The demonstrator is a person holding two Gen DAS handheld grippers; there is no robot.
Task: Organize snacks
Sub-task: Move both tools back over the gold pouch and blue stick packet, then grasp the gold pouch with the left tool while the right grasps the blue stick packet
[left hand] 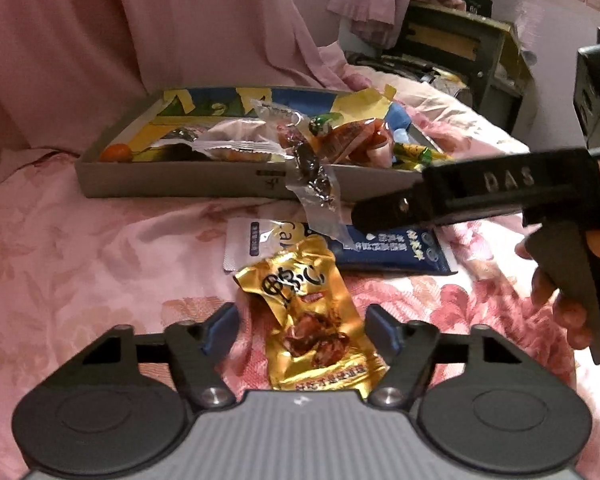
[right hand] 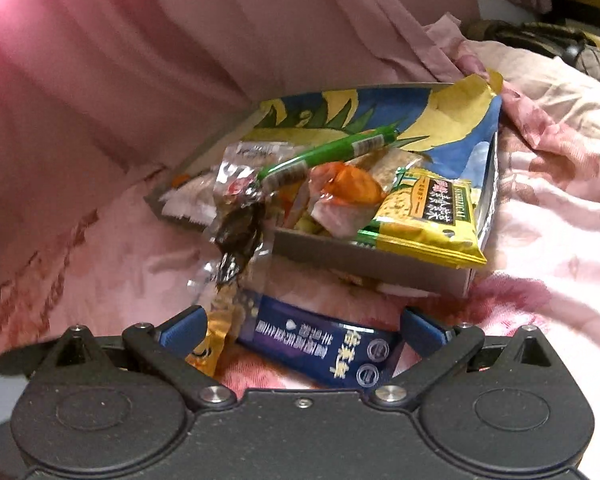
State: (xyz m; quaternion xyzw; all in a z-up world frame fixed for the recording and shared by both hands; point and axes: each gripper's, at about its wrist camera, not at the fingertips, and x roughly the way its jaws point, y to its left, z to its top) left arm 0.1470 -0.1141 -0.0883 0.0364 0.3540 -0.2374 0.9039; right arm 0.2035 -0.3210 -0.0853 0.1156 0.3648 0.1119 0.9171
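Jaws first: your left gripper (left hand: 302, 330) has its blue pads set either side of the gold packet (left hand: 314, 316), one pad short of each edge, so it is open around the packet and not yet pinching it. Straddling it across the narrow width makes sense, since the foil is flat on the bed and can only be caught by its sides. Your right gripper (right hand: 302, 334) is open too, its pads spread either side of the dark blue packet (right hand: 328, 354), which lies flat beneath it with nothing gripped. In the left wrist view its black body reaches in from the right, with your hand (left hand: 560, 300) on the handle.

Just beyond the gold packet, partly under its top edge, lies a white packet (left hand: 246, 246); the dark blue one sits beside that, close to the near wall of the box (left hand: 172, 180). A clear wrapper with dark pieces (left hand: 314, 178) hangs over that near wall, half in and half out, so it probably wants nudging inside.

The box rests on the pink flowered bedcover (left hand: 80, 260), toward the curtain (left hand: 120, 40). Inside it are piled loose snacks: a green stick (right hand: 332, 152), an orange-wrapped sweet (right hand: 352, 184) and a yellow-green packet (right hand: 432, 216) leaning over the right corner. Three packets remain outside.
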